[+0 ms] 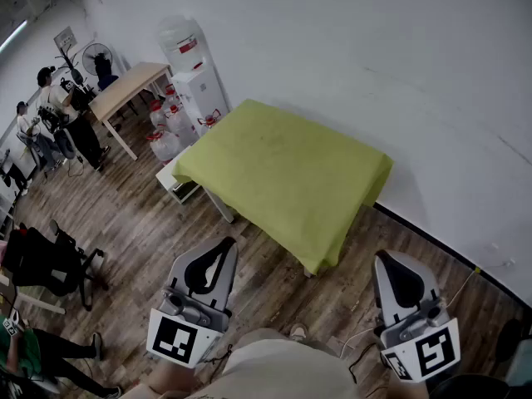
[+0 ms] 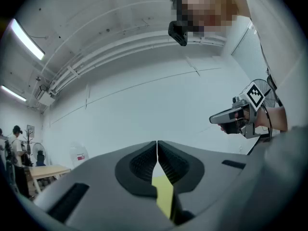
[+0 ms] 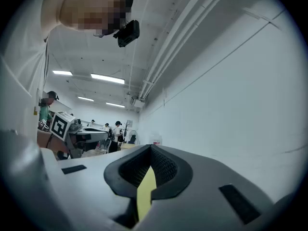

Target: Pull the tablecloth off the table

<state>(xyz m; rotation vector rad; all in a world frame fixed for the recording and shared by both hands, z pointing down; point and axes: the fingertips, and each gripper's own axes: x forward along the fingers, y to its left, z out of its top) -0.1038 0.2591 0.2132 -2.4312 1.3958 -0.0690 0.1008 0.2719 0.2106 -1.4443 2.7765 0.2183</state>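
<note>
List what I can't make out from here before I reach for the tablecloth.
- Head view: the tablecloth hides the tabletop and most of the legs; its far edge by the wall is out of sight.
- Left gripper view: the shut left gripper blocks all but a yellow sliver of cloth.
- Right gripper view: the shut right gripper does the same.

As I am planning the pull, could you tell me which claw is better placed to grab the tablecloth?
Right, probably, though narrowly: the right claw sits nearer the hanging near corner of the tablecloth than the left claw. Both are shut, empty and clear of it.
</note>
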